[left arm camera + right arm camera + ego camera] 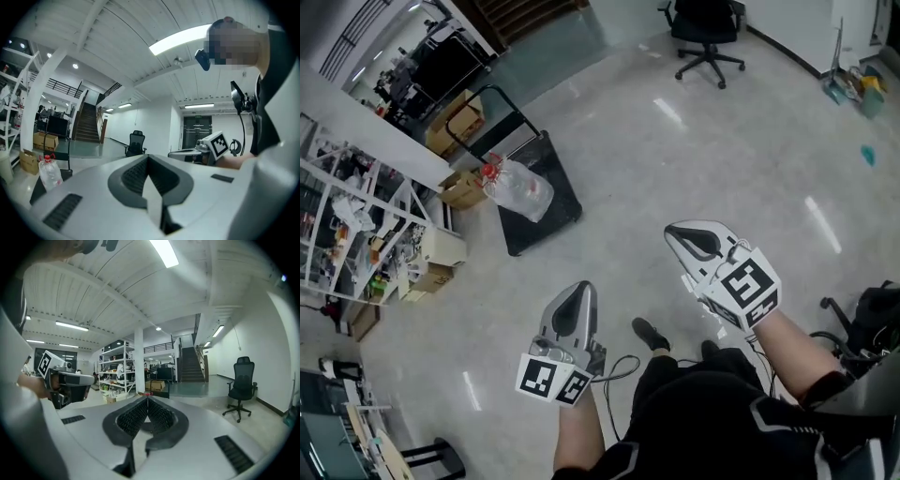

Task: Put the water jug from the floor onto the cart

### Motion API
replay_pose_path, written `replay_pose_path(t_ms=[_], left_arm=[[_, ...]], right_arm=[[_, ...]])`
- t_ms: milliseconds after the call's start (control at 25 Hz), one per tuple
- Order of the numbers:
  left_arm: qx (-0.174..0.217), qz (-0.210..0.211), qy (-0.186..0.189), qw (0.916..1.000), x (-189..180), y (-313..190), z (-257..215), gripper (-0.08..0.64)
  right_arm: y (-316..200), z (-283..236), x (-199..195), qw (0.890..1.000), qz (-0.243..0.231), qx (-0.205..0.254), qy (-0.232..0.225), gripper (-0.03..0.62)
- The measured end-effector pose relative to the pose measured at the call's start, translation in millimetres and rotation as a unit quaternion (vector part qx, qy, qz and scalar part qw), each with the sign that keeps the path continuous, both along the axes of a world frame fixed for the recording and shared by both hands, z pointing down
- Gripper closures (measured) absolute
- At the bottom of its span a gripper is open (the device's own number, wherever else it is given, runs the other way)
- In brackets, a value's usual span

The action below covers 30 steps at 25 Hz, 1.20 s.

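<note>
The water jug, clear plastic with a red cap, rests on the black deck of the cart, close to the cart's handle. The left gripper view shows the jug standing at the far left on the cart. My left gripper is shut and empty, held near my body well short of the cart. To its right my right gripper is also shut with nothing in it. The tips meet in the left gripper view and in the right gripper view.
Metal shelves packed with goods and cardboard boxes line the left side beyond the cart. A black office chair stands at the far end of the grey floor. Another chair's base is at my right. My shoes are below.
</note>
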<state>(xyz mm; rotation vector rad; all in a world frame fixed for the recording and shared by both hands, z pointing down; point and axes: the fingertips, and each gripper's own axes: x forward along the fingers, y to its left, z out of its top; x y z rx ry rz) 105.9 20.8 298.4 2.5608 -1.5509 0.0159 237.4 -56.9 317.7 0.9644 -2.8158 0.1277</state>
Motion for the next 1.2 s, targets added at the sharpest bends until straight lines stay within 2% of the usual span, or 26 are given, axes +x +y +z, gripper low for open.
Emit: replay_pose_path(t_ms=[160, 320, 520, 720, 880, 960, 1080, 1200], left_arm=[[-0.009, 0.002, -0.014, 0.9999, 24.7, 44.0, -2.0, 0.569], [-0.012, -0.005, -0.018, 0.9998, 17.9, 79.5, -5.8, 0.569], [-0.002, 0.013, -0.011, 0.9999, 13.3, 137.8, 0.0, 0.569], [0.01, 0.018, 0.007, 0.9998, -23.8, 216.7, 21.1, 0.569], [0.006, 0.036, 0.012, 0.9993, -79.1, 279.4, 32.9, 0.569], [0.007, 0.037, 0.018, 0.9991, -104.1, 302.4, 31.9, 0.569], [0.013, 0.045, 0.027, 0.9985, -110.9, 331.1, 29.2, 0.569], [0.022, 0.06, 0.027, 0.9976, -96.3, 351.7, 22.8, 0.569]], right_arm=[[31.9, 3.2, 25.1, 1.0, 0.01, -0.011, -0.013, 0.591], [68.0, -2.4, 18.9, 1.0, 0.006, -0.007, -0.014, 0.591], [123.1, -2.3, 7.6, 1.0, 0.014, 0.001, -0.011, 0.591], [195.8, 10.4, -18.8, 0.999, 0.038, 0.006, 0.014, 0.591], [259.8, 17.0, -57.6, 0.998, 0.062, -0.007, 0.01, 0.591], [291.6, 14.2, -79.0, 0.998, 0.06, -0.01, 0.017, 0.591], [334.7, 11.2, -89.3, 0.998, 0.055, -0.005, 0.031, 0.591], [364.0, 4.0, -80.7, 0.998, 0.06, -0.001, 0.027, 0.591]])
